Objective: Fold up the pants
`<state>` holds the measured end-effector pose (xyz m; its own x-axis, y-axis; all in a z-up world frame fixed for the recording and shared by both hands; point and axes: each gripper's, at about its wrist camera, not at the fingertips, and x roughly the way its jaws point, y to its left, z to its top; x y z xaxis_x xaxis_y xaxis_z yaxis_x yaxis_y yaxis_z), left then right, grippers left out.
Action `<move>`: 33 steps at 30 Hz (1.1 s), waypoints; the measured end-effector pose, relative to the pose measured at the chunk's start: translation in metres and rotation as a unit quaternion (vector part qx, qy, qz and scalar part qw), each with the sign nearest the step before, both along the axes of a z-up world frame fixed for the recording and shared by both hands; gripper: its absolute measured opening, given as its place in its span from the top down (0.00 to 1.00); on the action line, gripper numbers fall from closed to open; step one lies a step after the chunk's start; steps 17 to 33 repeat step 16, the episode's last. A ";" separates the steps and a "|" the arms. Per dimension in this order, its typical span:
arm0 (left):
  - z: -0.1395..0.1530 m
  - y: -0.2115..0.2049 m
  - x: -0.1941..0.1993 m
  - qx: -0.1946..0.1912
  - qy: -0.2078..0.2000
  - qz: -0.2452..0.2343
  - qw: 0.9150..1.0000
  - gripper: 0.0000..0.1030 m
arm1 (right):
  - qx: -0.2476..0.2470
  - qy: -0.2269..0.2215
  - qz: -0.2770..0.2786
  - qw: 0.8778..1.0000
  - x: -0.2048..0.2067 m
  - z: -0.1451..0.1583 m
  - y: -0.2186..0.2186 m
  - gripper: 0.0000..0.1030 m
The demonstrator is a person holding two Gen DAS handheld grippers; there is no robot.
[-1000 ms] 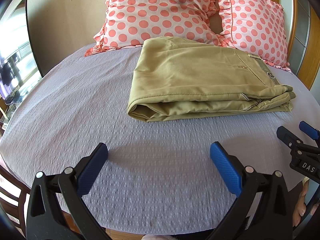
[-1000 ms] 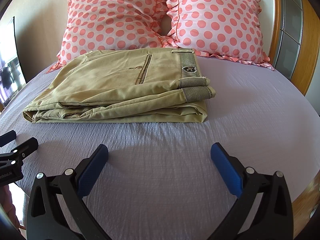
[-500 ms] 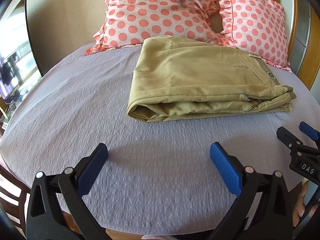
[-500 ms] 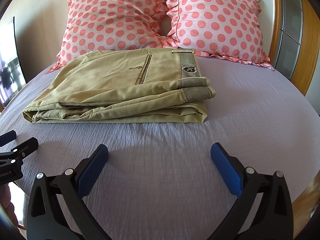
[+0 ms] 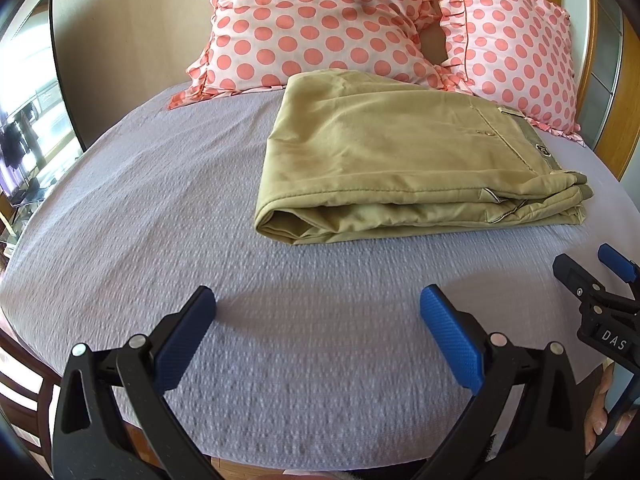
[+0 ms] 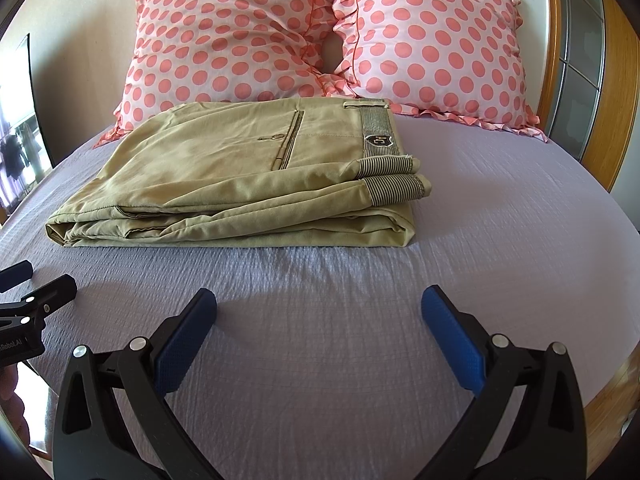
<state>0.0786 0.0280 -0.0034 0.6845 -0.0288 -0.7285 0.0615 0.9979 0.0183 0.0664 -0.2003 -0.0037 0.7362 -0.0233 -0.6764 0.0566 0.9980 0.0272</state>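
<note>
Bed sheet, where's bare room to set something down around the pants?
Free: the sheet between the folded pants and both open grippers, plus the strips left and right of the pants. Crowded: behind them, against the pillows.

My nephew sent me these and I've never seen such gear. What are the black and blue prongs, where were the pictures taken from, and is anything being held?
There is no robot. A person holds a two-fingered claw in each hand, with a camera on each looking forward along its fingers. One picture is from the left claw, the other from the right claw. Each also shows at the edge of the other's picture. Both are open and hold nothing. Ahead on the lilac bedsheet lie folded khaki pants, in front of two polka-dot pillows.
</note>
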 end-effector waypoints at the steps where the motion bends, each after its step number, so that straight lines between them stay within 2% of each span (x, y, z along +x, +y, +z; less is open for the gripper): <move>1: 0.000 0.001 0.001 0.000 0.000 -0.001 1.000 0.02 | 0.000 0.000 0.000 1.000 0.000 0.000 0.000 0.01; 33: 0.001 0.002 0.001 0.000 0.000 -0.002 1.000 0.02 | 0.000 0.000 0.001 1.000 0.001 0.000 0.000 0.01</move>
